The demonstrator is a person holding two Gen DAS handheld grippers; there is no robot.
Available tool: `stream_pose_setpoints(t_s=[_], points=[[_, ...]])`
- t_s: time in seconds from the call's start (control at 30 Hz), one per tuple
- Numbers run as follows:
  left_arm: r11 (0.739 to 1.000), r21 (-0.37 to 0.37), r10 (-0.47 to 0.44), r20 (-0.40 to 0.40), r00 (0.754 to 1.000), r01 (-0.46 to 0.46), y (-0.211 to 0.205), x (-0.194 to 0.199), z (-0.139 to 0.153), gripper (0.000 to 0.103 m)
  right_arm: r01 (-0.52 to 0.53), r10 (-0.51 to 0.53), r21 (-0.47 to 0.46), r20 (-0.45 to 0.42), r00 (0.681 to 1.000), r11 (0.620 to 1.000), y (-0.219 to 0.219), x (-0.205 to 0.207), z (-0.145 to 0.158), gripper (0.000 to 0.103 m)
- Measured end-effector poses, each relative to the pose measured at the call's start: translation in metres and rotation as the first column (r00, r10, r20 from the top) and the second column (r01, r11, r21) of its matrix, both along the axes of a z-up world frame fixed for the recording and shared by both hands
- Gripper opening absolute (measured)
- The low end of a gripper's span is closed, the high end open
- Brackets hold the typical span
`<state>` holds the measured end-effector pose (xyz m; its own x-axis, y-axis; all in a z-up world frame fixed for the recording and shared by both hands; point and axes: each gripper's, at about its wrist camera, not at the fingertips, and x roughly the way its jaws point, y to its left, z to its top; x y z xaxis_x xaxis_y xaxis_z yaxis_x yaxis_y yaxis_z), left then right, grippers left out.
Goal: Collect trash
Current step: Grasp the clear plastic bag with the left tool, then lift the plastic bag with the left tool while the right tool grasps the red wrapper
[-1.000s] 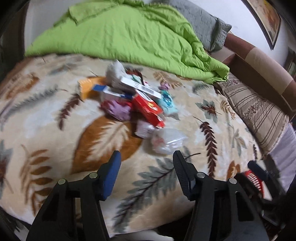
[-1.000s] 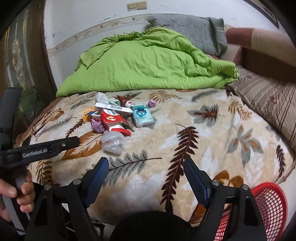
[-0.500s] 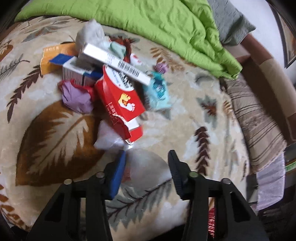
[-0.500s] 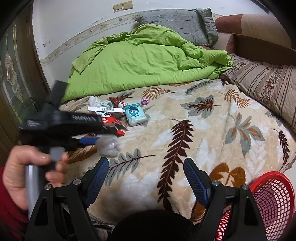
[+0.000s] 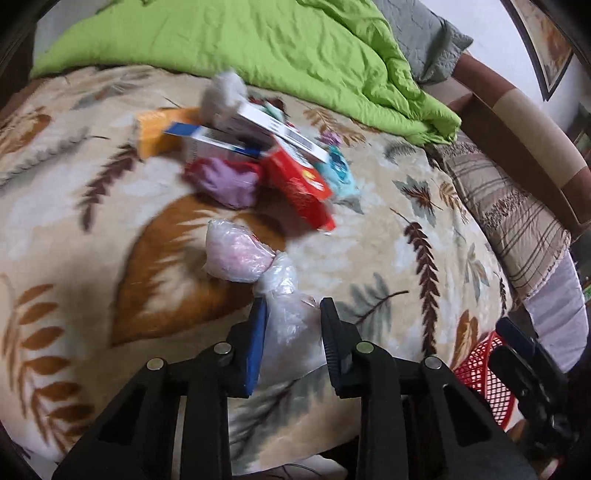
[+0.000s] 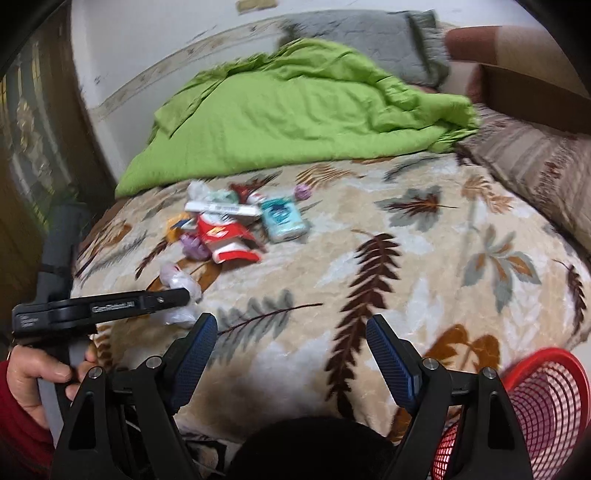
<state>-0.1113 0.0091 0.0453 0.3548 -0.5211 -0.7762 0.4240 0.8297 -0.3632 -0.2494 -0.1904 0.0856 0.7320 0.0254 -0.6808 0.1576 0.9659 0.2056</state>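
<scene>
A clear plastic bag (image 5: 238,254) with something pink inside lies on the leaf-patterned blanket (image 5: 369,258), nearest of the trash. My left gripper (image 5: 291,306) has its jaws closing on the bag's near end, and the crumpled plastic fills the gap between the pads. In the right wrist view the left gripper (image 6: 181,295) reaches over the same bag (image 6: 177,280). Behind it sits the pile: a red box (image 5: 299,188), a purple crumple (image 5: 229,181), a teal pack (image 5: 340,173), a white box (image 5: 277,129). My right gripper (image 6: 291,328) hangs open over bare blanket, nothing between its fingers.
A red mesh basket (image 6: 546,398) stands off the bed's near right corner, also visible as the basket (image 5: 480,376) in the left wrist view. A green quilt (image 6: 295,110) and grey pillow (image 6: 362,33) lie at the back, a striped pillow (image 5: 509,214) on the right.
My left gripper dropped toward the trash pile and its jaws narrowed from wide open around the plastic bag. The right gripper stayed open and nearly still.
</scene>
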Motion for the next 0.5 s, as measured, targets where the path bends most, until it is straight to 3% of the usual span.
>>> stream_pose_setpoints(t_s=[0.2,0.27,0.5], points=[[0.992,-0.008,0.125,-0.022,0.992,-0.126,0.027,0.016,-0.011,0.028,-0.173,0.173,-0.093,-0.007,0.985,0.980,0.035,0.057,0.014,0.086],[0.987,-0.009,0.158,-0.021,0.987,-0.158,0.032,0.020,-0.016,0.029,-0.232,0.227,-0.138,-0.053,0.972,0.963,0.048,0.082,0.010,0.086],[0.984,-0.020,0.177,-0.001,0.984,-0.177,0.030,0.026,-0.022,0.031,-0.338,0.316,-0.275,-0.123,0.941,0.900,0.082,0.143,-0.015,0.086]])
